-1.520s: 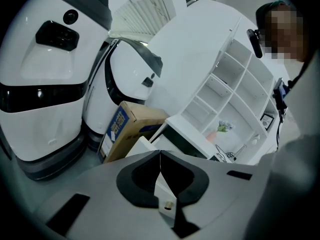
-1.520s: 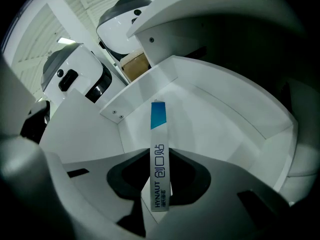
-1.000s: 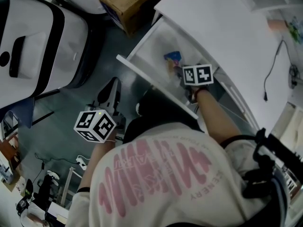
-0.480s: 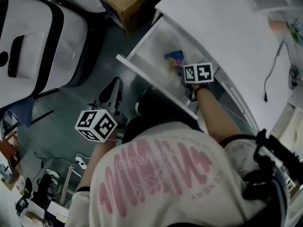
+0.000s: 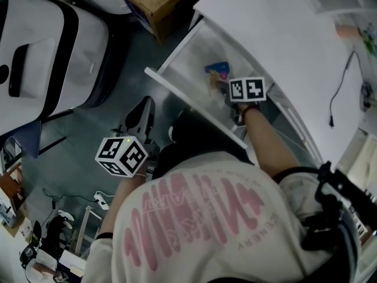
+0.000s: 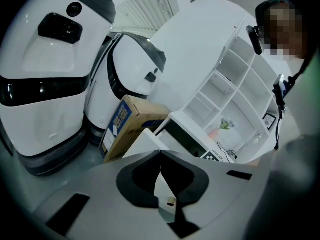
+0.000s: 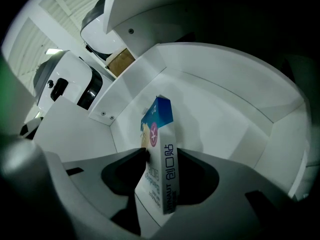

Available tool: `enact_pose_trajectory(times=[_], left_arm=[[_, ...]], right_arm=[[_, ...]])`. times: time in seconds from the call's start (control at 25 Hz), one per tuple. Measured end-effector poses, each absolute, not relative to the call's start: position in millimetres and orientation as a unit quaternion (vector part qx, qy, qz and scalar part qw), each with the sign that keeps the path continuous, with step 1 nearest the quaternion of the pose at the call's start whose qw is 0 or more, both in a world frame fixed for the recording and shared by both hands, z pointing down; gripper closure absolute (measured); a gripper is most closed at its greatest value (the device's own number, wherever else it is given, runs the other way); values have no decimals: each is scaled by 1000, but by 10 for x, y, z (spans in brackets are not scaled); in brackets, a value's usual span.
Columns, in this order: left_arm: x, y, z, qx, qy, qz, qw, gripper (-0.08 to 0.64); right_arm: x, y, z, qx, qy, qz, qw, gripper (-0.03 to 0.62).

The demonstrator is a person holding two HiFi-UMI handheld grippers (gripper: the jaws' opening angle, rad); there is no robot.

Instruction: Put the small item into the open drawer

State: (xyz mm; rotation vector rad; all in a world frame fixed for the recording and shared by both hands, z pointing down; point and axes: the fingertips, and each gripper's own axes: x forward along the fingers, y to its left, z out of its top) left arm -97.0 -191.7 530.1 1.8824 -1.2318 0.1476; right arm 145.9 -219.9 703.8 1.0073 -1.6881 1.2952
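Since a second ago the left gripper (image 6: 160, 159) has drifted slightly toward the open drawer (image 7: 220, 109); its jaws are together and empty. Inside the drawer, the right gripper (image 7: 162, 154) is opening its jaws, and the small plaster box (image 7: 161, 134) stands tilted on end between them, over the drawer's floor

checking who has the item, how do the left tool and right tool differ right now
The left tool has its jaws together, nothing between them; the right tool has jaws opening with the small box between them. The left tool hangs outside the open drawer; the right tool reaches inside it. Each carries a marker cube.
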Motion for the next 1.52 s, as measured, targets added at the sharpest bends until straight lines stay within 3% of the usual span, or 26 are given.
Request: enact_pose_trajectory(times=[1.52], left_arm=[[-1146,-1624,5365,728,-527,52,436,530]], right_arm=[[1290,-2199,7172,392,-655,527,372,333]])
